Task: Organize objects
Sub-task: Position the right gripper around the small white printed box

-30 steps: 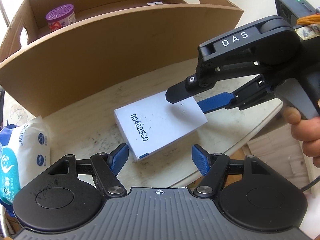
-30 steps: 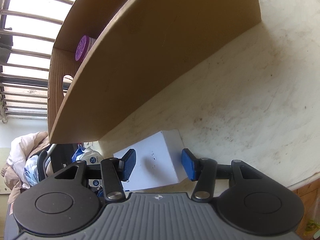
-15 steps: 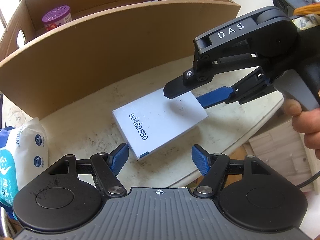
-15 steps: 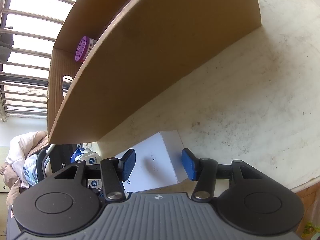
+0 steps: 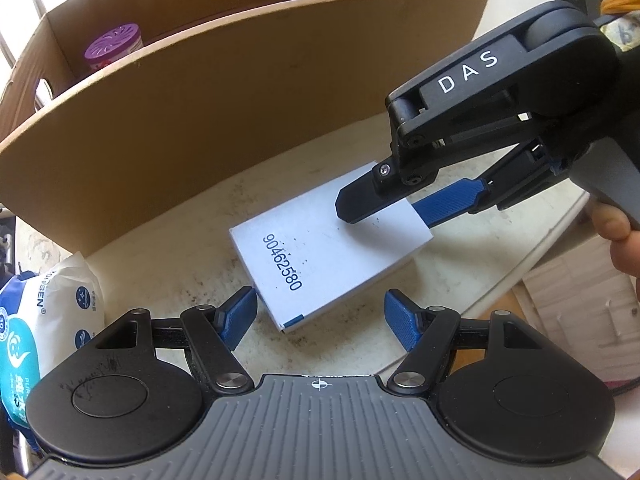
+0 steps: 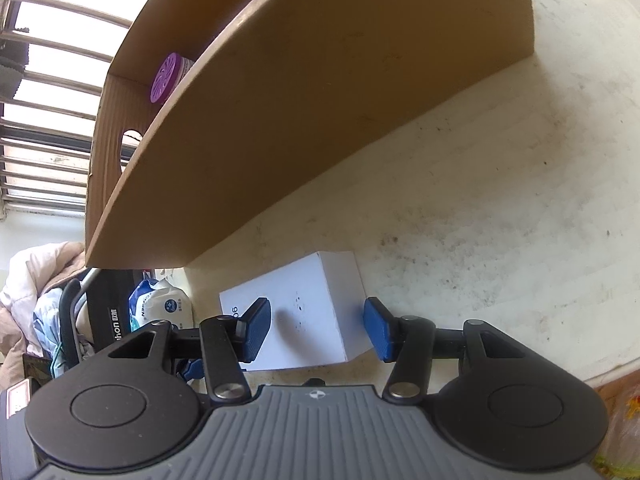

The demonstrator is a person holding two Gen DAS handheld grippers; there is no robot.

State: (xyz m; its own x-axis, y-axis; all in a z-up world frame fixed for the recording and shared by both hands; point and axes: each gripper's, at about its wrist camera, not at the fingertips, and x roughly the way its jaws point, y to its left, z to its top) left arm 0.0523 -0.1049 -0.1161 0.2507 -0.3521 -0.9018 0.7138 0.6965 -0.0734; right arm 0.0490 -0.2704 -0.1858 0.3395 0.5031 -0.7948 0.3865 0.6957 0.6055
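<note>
A flat white box (image 5: 320, 256) printed "90462580" lies on the cream table in front of a cardboard box (image 5: 224, 92). My left gripper (image 5: 320, 318) is open, just short of the white box's near corner. My right gripper (image 5: 400, 210) is open with its jaws straddling the white box's far end, one above and one beside it. In the right wrist view the white box (image 6: 312, 308) sits between my open right gripper's (image 6: 316, 330) blue pads. A purple-lidded jar (image 5: 114, 46) stands inside the cardboard box; it also shows in the right wrist view (image 6: 170, 76).
A pack of wet wipes (image 5: 44, 320) lies at the table's left edge, also visible in the right wrist view (image 6: 164, 306). The table edge (image 5: 532, 248) curves close on the right. Clothes and a black chair (image 6: 80, 304) stand beyond the table.
My right gripper has edged slightly further over the white box's end. The left gripper and the box have barely moved.
</note>
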